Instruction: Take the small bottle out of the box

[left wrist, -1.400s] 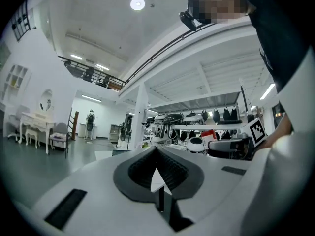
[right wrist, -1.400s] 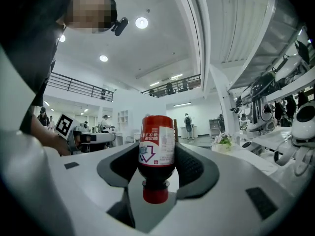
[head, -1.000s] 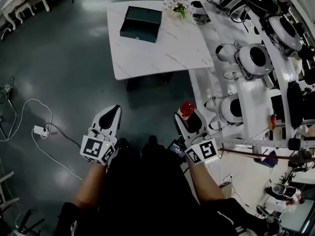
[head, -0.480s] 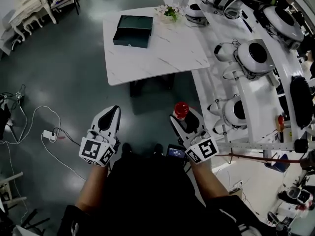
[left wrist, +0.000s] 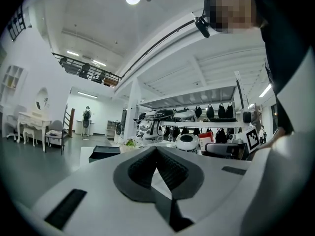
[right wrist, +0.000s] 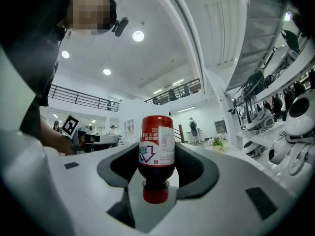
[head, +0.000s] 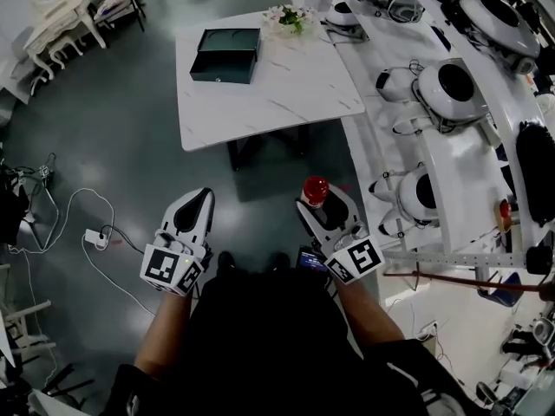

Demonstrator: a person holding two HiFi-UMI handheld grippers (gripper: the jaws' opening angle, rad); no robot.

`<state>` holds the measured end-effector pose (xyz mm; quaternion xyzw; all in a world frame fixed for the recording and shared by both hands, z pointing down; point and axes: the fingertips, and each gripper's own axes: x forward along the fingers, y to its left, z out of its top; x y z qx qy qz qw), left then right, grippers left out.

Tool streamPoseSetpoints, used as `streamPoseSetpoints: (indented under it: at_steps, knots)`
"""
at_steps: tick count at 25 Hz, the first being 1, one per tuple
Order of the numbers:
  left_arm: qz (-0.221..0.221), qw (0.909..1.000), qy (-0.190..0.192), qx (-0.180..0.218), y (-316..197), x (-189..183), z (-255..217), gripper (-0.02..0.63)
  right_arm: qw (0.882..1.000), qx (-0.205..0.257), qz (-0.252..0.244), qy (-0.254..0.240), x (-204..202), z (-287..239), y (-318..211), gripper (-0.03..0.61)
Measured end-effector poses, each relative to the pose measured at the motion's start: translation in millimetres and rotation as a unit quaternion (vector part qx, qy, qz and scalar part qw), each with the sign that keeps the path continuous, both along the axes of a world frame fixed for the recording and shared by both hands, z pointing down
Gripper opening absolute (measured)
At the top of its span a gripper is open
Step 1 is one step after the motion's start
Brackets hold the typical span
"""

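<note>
A small dark bottle (head: 315,191) with a red cap and a red-and-white label is clamped in my right gripper (head: 320,201), held low near my body above the dark floor. In the right gripper view the bottle (right wrist: 157,151) stands between the jaws of the right gripper (right wrist: 157,162), cap toward the camera. My left gripper (head: 193,206) hangs level with it, jaws together and nothing between them, as the left gripper view (left wrist: 157,154) also shows. The dark green box (head: 227,55) lies far ahead on the white marble table (head: 286,98); in the left gripper view the box (left wrist: 104,153) shows small.
White shelving (head: 451,159) with several round white robot heads runs along the right side. A flower bunch (head: 289,17) sits at the table's far edge. A white cable with a power strip (head: 94,237) lies on the floor at left. White furniture (head: 48,7) stands at the top left.
The table and box have slid slightly left and farther off in the head view. Both grippers keep their pose, the right one still holding the bottle.
</note>
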<state>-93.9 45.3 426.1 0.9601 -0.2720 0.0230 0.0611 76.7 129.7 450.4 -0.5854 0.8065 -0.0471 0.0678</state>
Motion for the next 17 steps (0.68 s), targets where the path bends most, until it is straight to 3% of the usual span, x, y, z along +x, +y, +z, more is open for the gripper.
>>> streamPoseSetpoints:
  at_steps: [17]
  knots:
    - [-0.052,0.9986,-0.002,-0.011,11,31,7,0.014,0.999,0.0,-0.045,-0.02,43,14,-5,0.238]
